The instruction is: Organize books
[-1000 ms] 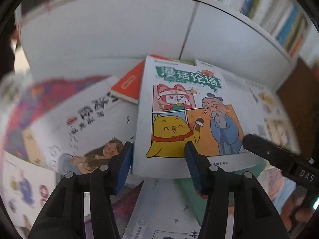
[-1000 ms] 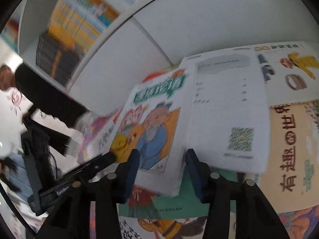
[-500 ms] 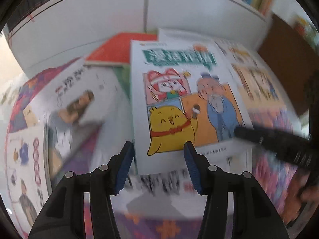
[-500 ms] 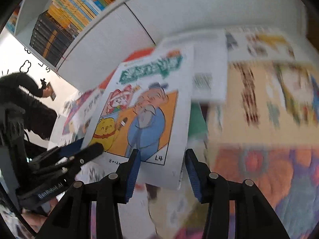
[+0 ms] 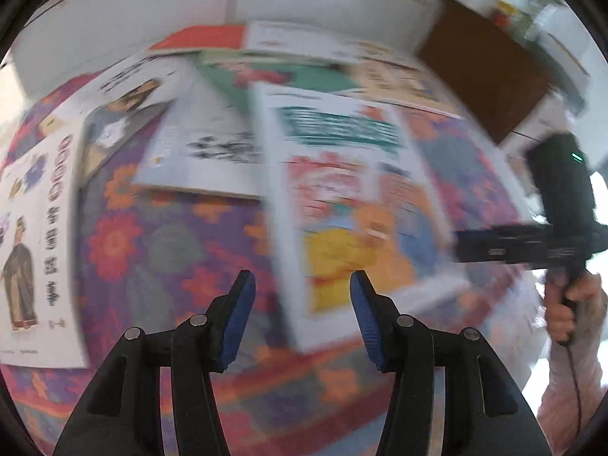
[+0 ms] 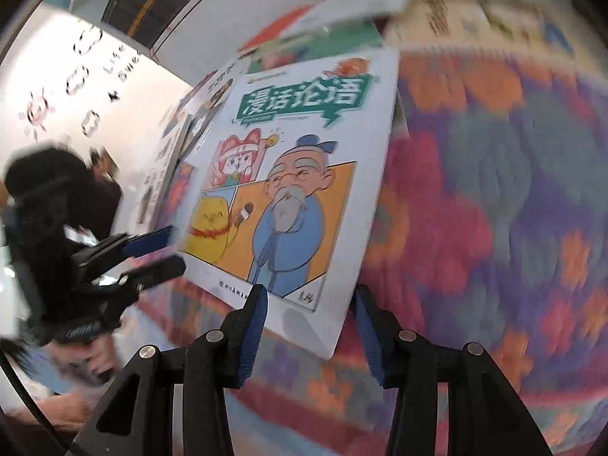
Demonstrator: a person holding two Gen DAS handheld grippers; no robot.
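Observation:
A white comic book (image 6: 300, 174) with a green title banner, a yellow chick and a blue-robed old man is held up at a tilt over a flowered carpet; it is blurred in the left wrist view (image 5: 353, 205). My left gripper (image 5: 300, 304) stands at its near left corner, jaws apart; in the right wrist view its fingers (image 6: 152, 247) lie either side of the book's left edge. My right gripper (image 6: 309, 326) stands at the book's near right edge, jaws apart; its fingers (image 5: 490, 247) reach the book's right edge in the left wrist view.
Several other books lie spread on the carpet (image 5: 163, 243): a white one with a robed figure (image 5: 34, 247) at left, a white one (image 5: 205, 152), a green one (image 5: 288, 76) and a red one (image 5: 205, 38) behind. A white bookcase base (image 5: 152, 3) stands at the back.
The comic book has come off the pile of books toward me and now hangs over bare carpet. Both grippers moved back with it.

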